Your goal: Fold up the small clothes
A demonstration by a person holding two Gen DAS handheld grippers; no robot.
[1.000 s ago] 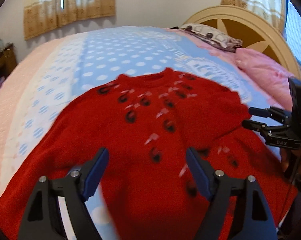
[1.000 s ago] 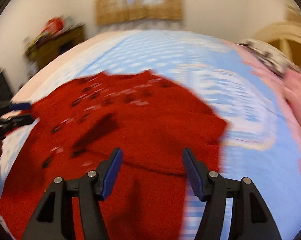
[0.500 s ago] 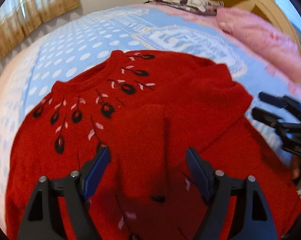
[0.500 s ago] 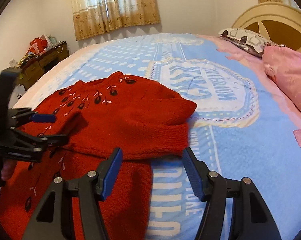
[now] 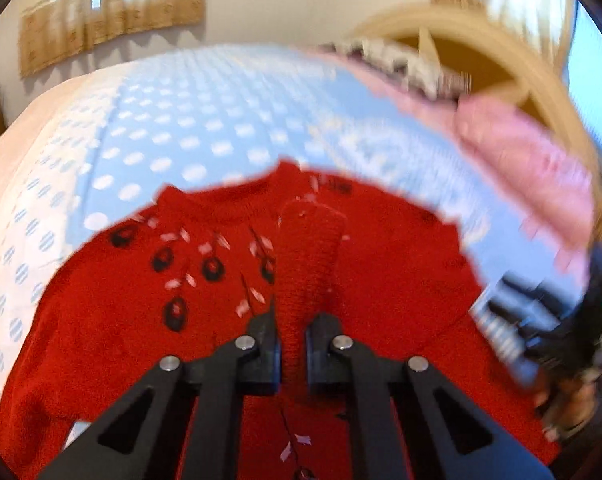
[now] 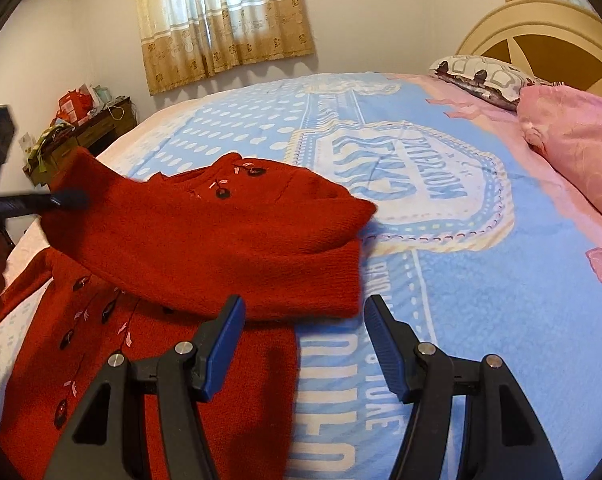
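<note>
Since half a second ago, the left claw (image 5: 292, 346) has been clamped narrow on a sleeve (image 5: 309, 256) of the red sweater (image 6: 205, 240), raised over its body on the bed (image 6: 481, 280). Blue quilt lettering is seen only from the right wrist, unreadable. The right claw (image 6: 305, 344) is held wide, empty.

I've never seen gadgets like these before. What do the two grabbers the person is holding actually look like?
Both look alike. The right gripper has black plastic arms with triangular cut-outs, silver pivot screws, and two fingers faced with ribbed blue pads. The left gripper has the same black frame and silver screws. Seen from the left wrist camera, the other gripper's body carries a small green light.
</note>
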